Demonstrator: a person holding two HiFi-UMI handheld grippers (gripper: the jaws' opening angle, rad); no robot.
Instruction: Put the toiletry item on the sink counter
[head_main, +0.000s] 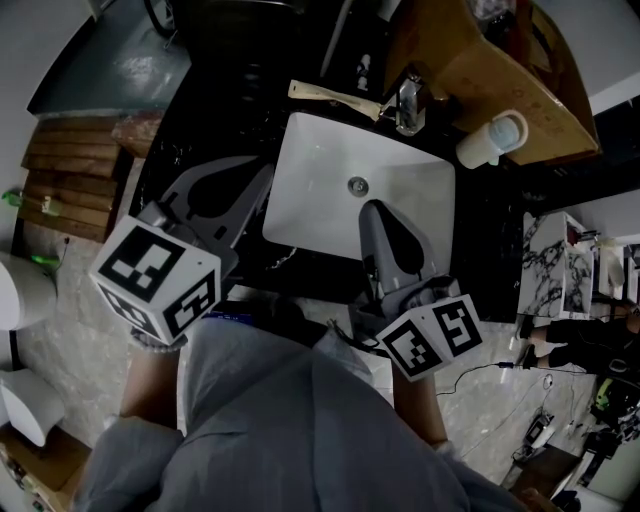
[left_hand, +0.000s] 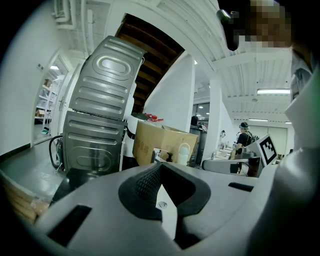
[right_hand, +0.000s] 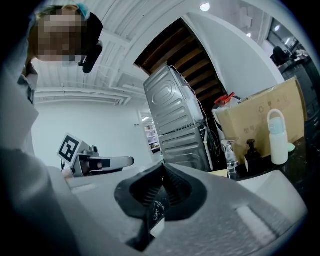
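Right gripper view is showing the right gripper (right_hand: 162, 169) w/ jaws closed down narrow, pads pinching a thin dark toiletry item (right_hand: 156, 209) w/ pale print on it. The item is sitting just behind the tips, its lower end poking out below the pads. The left gripper (left_hand: 160, 165) is holding its jaws fully together, nothing between them. From the head view the right gripper's tips are hanging over the near part of the white sink basin (head_main: 300, 205); whether they are touching it can't be told. The left gripper is sitting off to its left, tips near the basin's left rim, over the black counter (head_main: 225, 115). Bare counter is lying ahead of the left gripper and to its left, giving open room there. Ahead of the right gripper, at the basin's far rim, the faucet (head_main: 408, 100) is standing, w/ a pale long-handled thing (head_main: 335, 97) lying just left of it. Ahead-right a white bottle (head_main: 495, 138) is standing beside a cardboard box (head_main: 480, 55). Farther ahead-left a grey ribbed metal appliance (right_hand: 175, 110) is rising under white walls and ceiling lights.
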